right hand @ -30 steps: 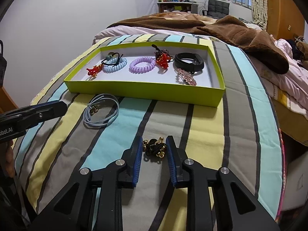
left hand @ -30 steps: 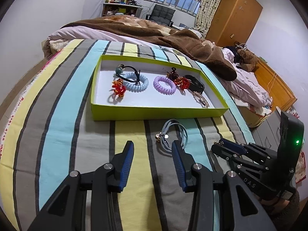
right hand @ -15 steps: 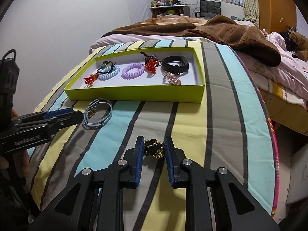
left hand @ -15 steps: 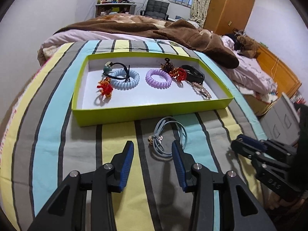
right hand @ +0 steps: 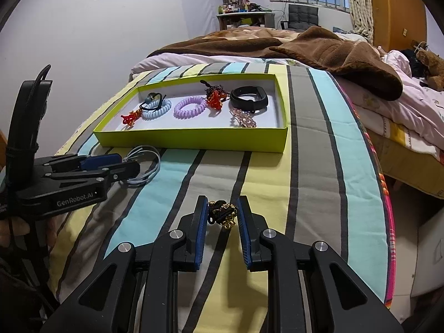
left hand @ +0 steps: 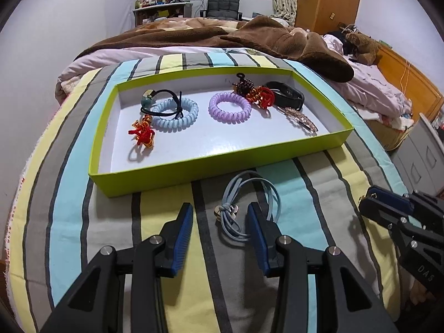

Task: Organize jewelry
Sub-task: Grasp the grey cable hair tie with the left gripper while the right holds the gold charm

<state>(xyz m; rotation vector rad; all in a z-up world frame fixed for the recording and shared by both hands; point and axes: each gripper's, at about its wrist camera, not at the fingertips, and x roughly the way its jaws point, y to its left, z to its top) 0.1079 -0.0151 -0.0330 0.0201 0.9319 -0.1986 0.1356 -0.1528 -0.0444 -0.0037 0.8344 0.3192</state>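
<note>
**Jewelry sorting on striped bed: both grippers low, tray part-filled**

The left gripper (left hand: 219,219) is seen with jaws spread wide over the striped blanket (left hand: 69,194). A pale blue cord bracelet (left hand: 249,202) lies on the blanket between the jaws, its knot and small metal beads near the middle of the gap; contact with the right-hand pad cannot be told.

The right gripper (right hand: 222,216) is seen with jaws narrowed on a black-and-gold bead ornament (right hand: 223,213). The piece is pinched between the blue pads and appears raised off the blanket.

The lime-green tray (left hand: 222,163) is set just beyond the cord bracelet. Held inside: a red knot charm (left hand: 143,134), a blue coil hair tie (left hand: 176,113) crossed by a black elastic, a purple coil hair tie (left hand: 229,108), a red beaded piece (left hand: 259,95), a black band (left hand: 285,94), and a rhinestone clip (left hand: 301,119).

A brown blanket (left hand: 249,36) is heaped further up the bed.
</note>
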